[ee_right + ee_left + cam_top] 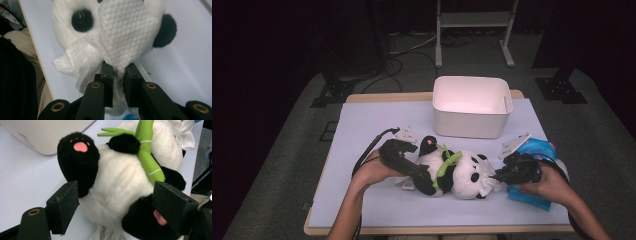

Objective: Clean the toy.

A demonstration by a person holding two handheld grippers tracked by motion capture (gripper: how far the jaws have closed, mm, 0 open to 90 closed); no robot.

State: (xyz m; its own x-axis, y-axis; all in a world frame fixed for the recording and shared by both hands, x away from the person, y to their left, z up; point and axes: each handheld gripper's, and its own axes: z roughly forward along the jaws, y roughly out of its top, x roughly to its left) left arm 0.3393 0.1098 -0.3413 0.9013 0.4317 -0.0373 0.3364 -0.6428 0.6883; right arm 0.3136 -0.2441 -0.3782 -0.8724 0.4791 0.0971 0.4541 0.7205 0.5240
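One panda [457,172] lies on its back mid-table, just in front of the bin [472,107], head toward the person's right. A white wipe [120,37] is draped over its face. The right gripper [117,75] pinches the wipe's lower end, jaws pressed nearly together on the cloth. The left gripper [116,205] straddles the panda's lower body, jaws spread wide with a black leg [78,162] by one pad; whether the pads press the plush I cannot tell. Wiping the face looks like the step in hand, with the left steadying. Next, the wipe needs dragging across the face while the body is kept from sliding toward the blue wipe pack [537,150]
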